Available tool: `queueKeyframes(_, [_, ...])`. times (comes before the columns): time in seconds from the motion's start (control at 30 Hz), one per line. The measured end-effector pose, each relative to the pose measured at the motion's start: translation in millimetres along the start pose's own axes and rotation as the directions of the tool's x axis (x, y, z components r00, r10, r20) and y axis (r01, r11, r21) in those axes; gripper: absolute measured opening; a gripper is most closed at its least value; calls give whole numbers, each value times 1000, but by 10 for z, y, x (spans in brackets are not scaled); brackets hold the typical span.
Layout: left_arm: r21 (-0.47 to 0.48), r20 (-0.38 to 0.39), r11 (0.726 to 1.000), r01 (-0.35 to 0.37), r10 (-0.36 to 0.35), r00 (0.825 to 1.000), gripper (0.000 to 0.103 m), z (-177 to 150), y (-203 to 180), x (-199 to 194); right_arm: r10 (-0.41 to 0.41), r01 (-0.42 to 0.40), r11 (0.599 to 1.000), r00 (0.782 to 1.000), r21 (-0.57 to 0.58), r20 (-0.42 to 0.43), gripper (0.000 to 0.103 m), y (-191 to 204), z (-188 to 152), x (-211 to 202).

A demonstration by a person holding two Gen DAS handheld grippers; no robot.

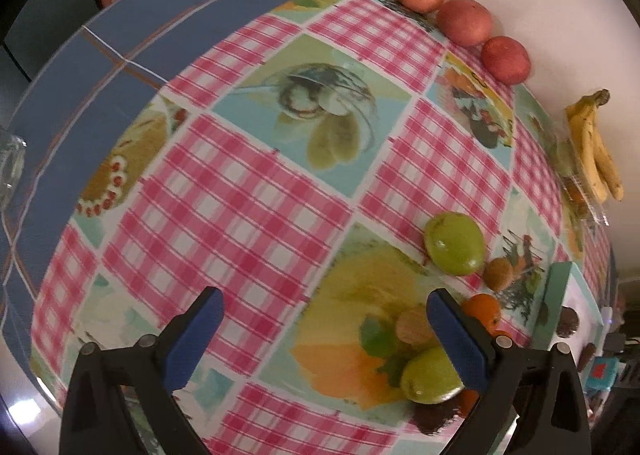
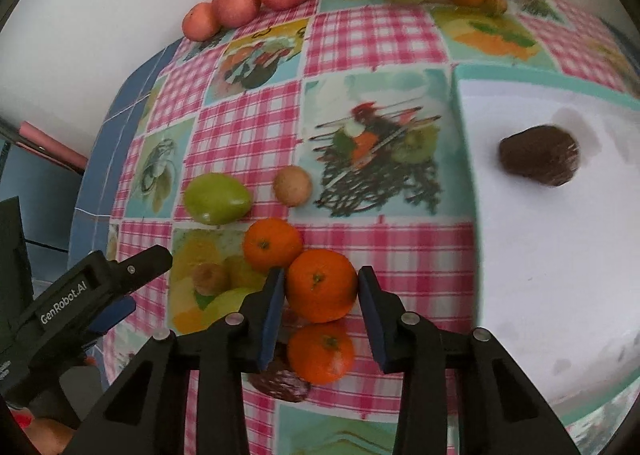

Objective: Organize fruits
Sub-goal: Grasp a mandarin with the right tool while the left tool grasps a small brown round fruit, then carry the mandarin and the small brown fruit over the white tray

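Note:
My right gripper (image 2: 320, 305) is shut on a mandarin orange (image 2: 320, 285), its blue pads pressed to both sides. A second mandarin (image 2: 273, 244) touches it from behind and a third (image 2: 321, 353) lies under the jaws. Nearby are a green fruit (image 2: 217, 198), a brown kiwi (image 2: 292, 185) and a dark fruit (image 2: 280, 383). A white tray with a teal rim (image 2: 520, 73) on the right holds one dark brown fruit (image 2: 538, 155). My left gripper (image 1: 326, 335) is open over the tablecloth, with a green fruit (image 1: 430, 381) beside its right finger (image 1: 456, 339).
Three red apples (image 1: 464, 21) line the far table edge by the wall, with bananas (image 1: 596, 147) on clear packaging to their right. Another green fruit (image 1: 454, 243), kiwis (image 1: 498, 274) and a mandarin (image 1: 482, 309) lie near the tray (image 1: 560, 295). A glass (image 1: 10, 167) stands far left.

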State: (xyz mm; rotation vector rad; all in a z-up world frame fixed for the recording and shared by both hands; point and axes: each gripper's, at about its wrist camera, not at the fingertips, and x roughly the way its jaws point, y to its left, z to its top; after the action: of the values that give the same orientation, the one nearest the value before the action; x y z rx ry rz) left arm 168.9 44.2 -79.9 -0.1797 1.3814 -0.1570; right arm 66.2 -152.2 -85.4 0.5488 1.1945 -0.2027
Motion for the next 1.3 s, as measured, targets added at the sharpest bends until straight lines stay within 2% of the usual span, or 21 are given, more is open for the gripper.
queueKeyframes(0.2, [24,-25,999,48,-48,999,87,-18,-169,68,-6,6,1000,999,-18,39,39,-32,35,-178])
queueKeyframes(0.33, [40,-43,996,77,-76,996,70,-39,-261,107,-11,12,1000,998,-11,60,39,-89,57,-278])
queueKeyframes(0.8, [89,-92,987,132,-124,988,34,-129,-445,200,-10,9,1000,997,11,79,39,-193,80,-403])
queueKeyframes(0.87, [98,-93,986,138,-129,987,26,-141,-466,186,-10,9,1000,997,13,80,39,-200,78,-408])
queueKeyframes(1.1, [96,-86,986,134,-125,988,25,-121,-481,187,-7,5,1000,996,21,89,39,-242,89,-446])
queueKeyframes(1.3, [76,-37,990,118,-115,993,25,-83,-379,61,-15,11,999,995,43,95,39,-345,97,-494])
